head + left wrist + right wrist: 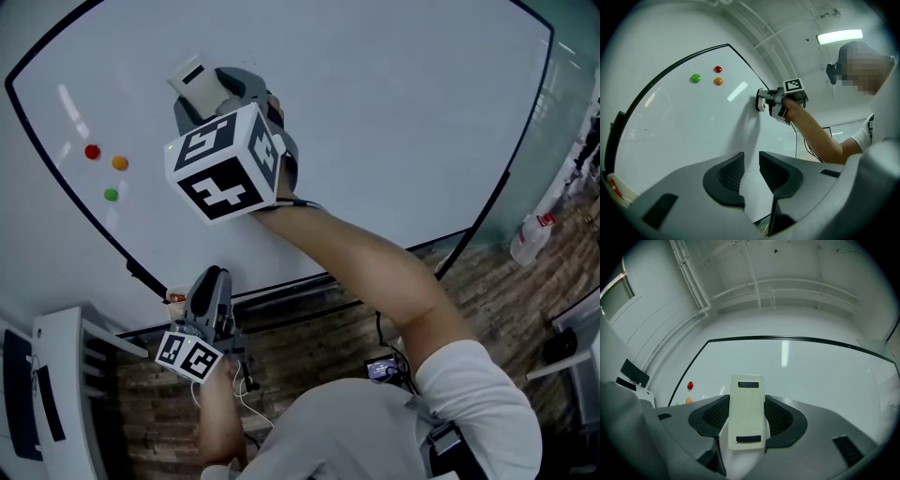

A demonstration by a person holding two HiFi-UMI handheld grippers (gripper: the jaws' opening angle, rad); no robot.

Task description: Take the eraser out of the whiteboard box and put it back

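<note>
The eraser [747, 394] is out of its box. It stands between the pads of the right tongs [748, 414], pinched across its narrow sides, with its upper half reaching past the tips. In the head view it sits in the upper left of the frame, against or just off the whiteboard [375, 112]; I cannot tell whether it touches. The left tongs [751, 171] are held low near the board's bottom edge, slightly spread, with only the white board showing in the gap.

The likeliest trouble is the grip. With so much of the eraser standing out beyond the pads, any push against the board could lever it sideways or slide it free, and it would then fall toward the ledge [281, 292] or the wooden floor [506, 291].

The pale box [618, 188] at the lower left edge of the left gripper view, with something red in it, is probably where the eraser goes. The way down to it passes the red magnet [92, 151], orange magnet [119, 162] and green magnet [111, 194], which a careless sweep could knock. The left tongs seem close to that box and may crowd the drop. A white bottle [532, 234] at the far right and a white rack [66, 375] at the lower left are well clear.
</note>
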